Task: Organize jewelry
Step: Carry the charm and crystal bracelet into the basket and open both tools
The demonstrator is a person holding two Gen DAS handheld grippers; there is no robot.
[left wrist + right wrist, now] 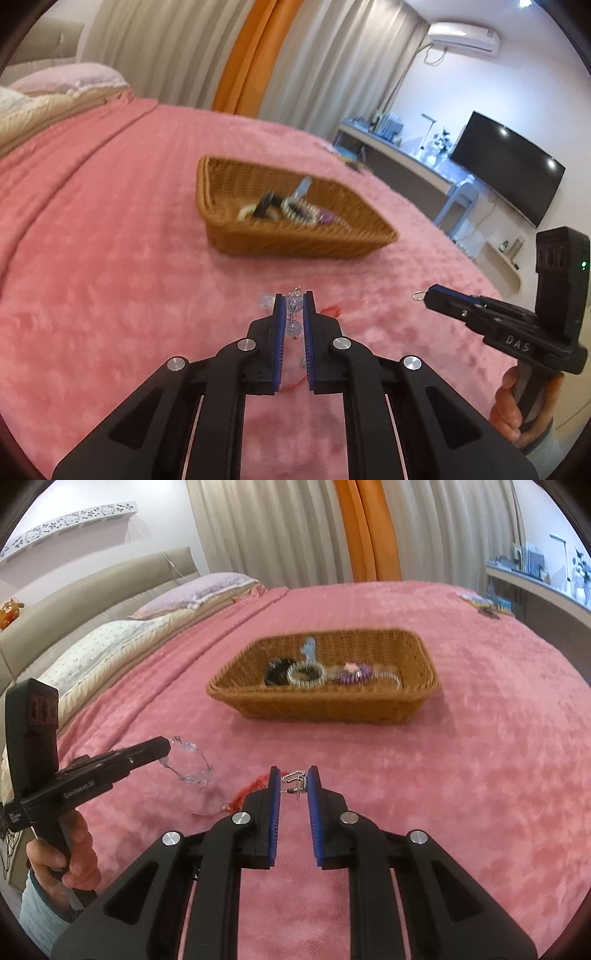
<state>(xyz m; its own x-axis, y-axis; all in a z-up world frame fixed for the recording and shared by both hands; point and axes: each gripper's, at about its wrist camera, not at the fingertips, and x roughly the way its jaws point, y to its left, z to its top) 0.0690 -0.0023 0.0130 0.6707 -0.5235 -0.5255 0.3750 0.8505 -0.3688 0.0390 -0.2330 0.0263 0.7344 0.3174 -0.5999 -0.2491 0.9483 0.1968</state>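
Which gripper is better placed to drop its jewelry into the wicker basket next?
Right gripper, probably: the basket lies straight ahead of it, and its silver clasp is small, while the left holds a dangling bead bracelet.

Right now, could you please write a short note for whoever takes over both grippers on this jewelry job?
Left gripper: jaws shut on a clear bead bracelet, which hangs from the tips above the pink blanket.
Right gripper: jaws shut on a small silver clasp piece, with a red string trailing beside it.
Wicker basket sits ahead on the blanket, already holding hair ties, rings and a blue clip.
Left to do: carry both held pieces to the basket and release them.
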